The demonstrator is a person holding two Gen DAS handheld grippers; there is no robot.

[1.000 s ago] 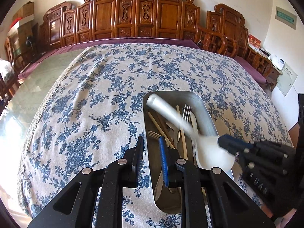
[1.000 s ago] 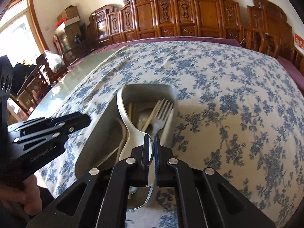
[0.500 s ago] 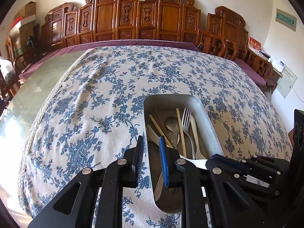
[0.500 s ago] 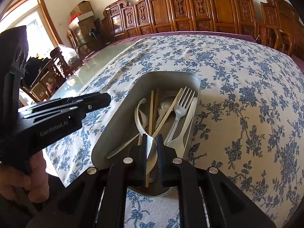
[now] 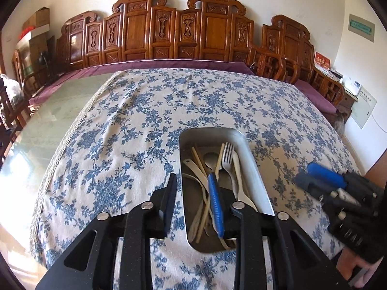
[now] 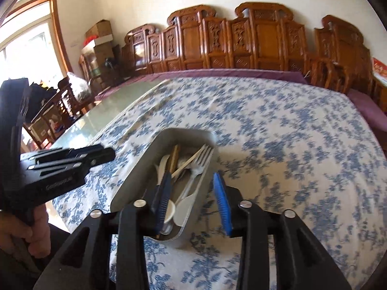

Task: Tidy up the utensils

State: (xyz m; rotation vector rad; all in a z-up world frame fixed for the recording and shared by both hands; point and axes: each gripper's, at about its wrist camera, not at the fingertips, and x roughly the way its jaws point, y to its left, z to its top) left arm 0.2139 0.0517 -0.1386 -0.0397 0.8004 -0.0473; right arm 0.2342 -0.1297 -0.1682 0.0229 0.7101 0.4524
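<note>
A long metal tray (image 5: 251, 166) lies on the blue-flowered tablecloth and holds a metal fork (image 5: 227, 154), white spoons (image 5: 238, 176) and chopsticks (image 5: 198, 157). My left gripper (image 5: 193, 200) hangs at the tray's near left corner. Its jaws are opening, with the tray's left wall between them and the pads off it. My right gripper (image 6: 193, 201) hovers over the near end of the tray (image 6: 135, 171). Its jaws are opening too, empty, with a white spoon (image 6: 186, 205) and the fork (image 6: 200, 162) lying below. Each gripper also shows in the other's view: the right gripper (image 5: 321, 176), the left gripper (image 6: 106, 155).
The tablecloth (image 5: 145, 125) covers most of a large table. Bare glass top (image 5: 48, 111) shows at the left and a purple strip runs along the far edge. Carved wooden chairs (image 5: 169, 36) line the far side. A hand (image 6: 24, 236) grips the left tool.
The right gripper let the white spoon go into the tray, opened and drew back upward. The left gripper opened off the tray's left wall and rose a little.
</note>
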